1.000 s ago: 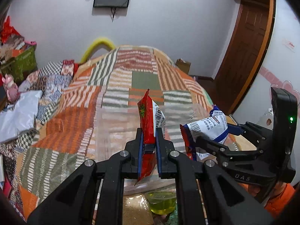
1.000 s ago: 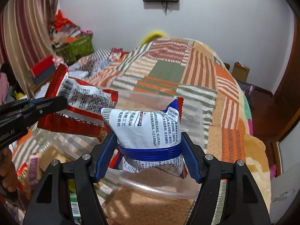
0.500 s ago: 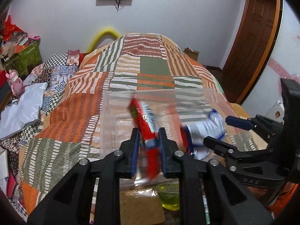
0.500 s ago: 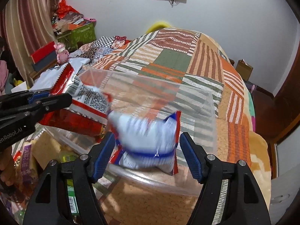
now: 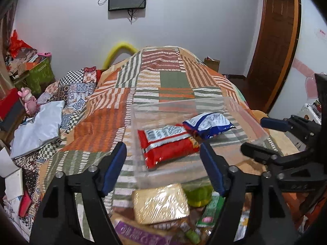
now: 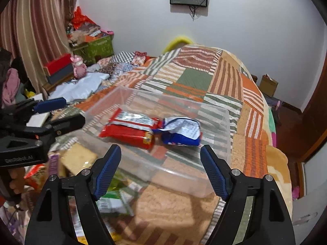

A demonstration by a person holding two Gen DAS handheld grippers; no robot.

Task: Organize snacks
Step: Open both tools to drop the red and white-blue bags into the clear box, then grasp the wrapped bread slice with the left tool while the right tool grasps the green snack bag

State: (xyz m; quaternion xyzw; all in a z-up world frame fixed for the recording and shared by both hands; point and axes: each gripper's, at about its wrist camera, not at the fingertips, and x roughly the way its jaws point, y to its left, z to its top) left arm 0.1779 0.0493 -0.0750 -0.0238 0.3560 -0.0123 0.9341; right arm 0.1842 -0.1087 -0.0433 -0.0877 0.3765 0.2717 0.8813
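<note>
A clear plastic bin (image 5: pixel 248 120) (image 6: pixel 224 122) rests on the patchwork bedspread. Inside it lie a red snack packet (image 5: pixel 165 145) (image 6: pixel 128 131) and, to its right, a blue-and-white snack packet (image 5: pixel 210 124) (image 6: pixel 180 131), ends touching. My left gripper (image 5: pixel 163 159) hangs just in front of the bin, jaws opening, nothing between them. My right gripper (image 6: pixel 160 159) hovers at the bin's near wall, jaws also opening and empty. Each gripper shows at the edge of the other's view: the right gripper (image 5: pixel 263 134) at right, the left gripper (image 6: pixel 61 112) at left.
Loose snacks lie in front of the bin: a wrapped yellow cake (image 5: pixel 161 203) (image 6: pixel 78 159), green packets (image 5: pixel 210 210) (image 6: pixel 114 202), a purple packet (image 5: pixel 139 234). Clutter and a grey bag (image 5: pixel 38 126) line the bed's left side. A wooden door (image 5: pixel 271 47) stands at right.
Both grippers let go of their packets, which dropped flat into the bin. Both jaws spread wide and both grippers drew back a little from the bin.
</note>
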